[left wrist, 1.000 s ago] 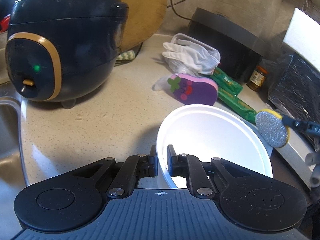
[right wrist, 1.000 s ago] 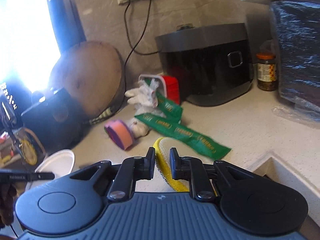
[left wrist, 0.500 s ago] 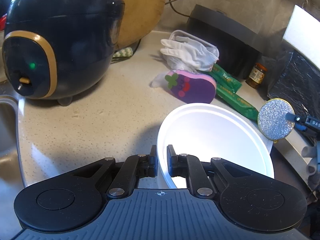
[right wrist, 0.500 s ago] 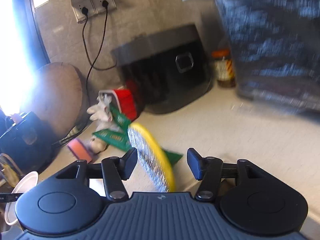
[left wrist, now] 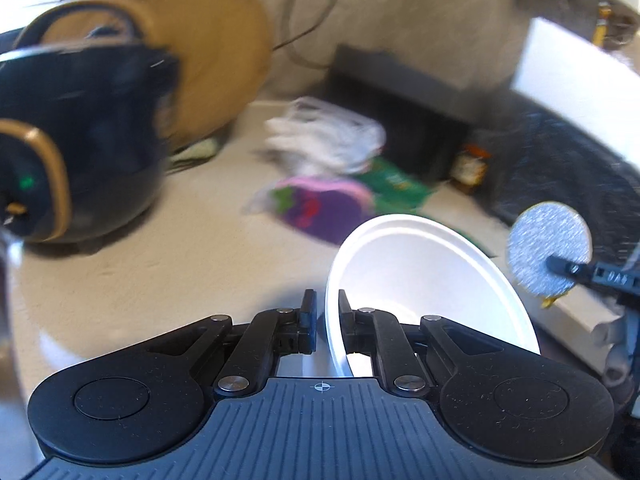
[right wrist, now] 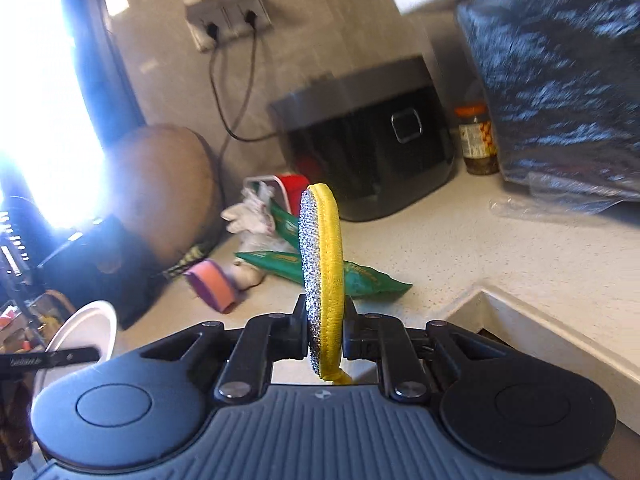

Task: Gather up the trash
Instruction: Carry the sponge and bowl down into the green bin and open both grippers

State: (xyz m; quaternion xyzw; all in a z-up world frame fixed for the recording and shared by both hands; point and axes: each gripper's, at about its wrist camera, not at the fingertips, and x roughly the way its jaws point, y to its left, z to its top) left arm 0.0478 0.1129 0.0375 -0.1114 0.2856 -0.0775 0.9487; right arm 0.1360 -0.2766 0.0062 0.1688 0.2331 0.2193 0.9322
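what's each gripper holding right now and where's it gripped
Left gripper pinches the white paper bowl by its near rim. Right gripper clamps the round yellow scouring pad at its lower edge.

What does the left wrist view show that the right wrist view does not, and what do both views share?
Only the left wrist view shows the dark rice cooker with gold trim and the left gripper shut on the white bowl's rim. Only the right wrist view shows the wall sockets and the right gripper shut on the round scrubber, seen edge-on. Both show the white bowl, scrubber, purple sponge, green wrappers and jar.
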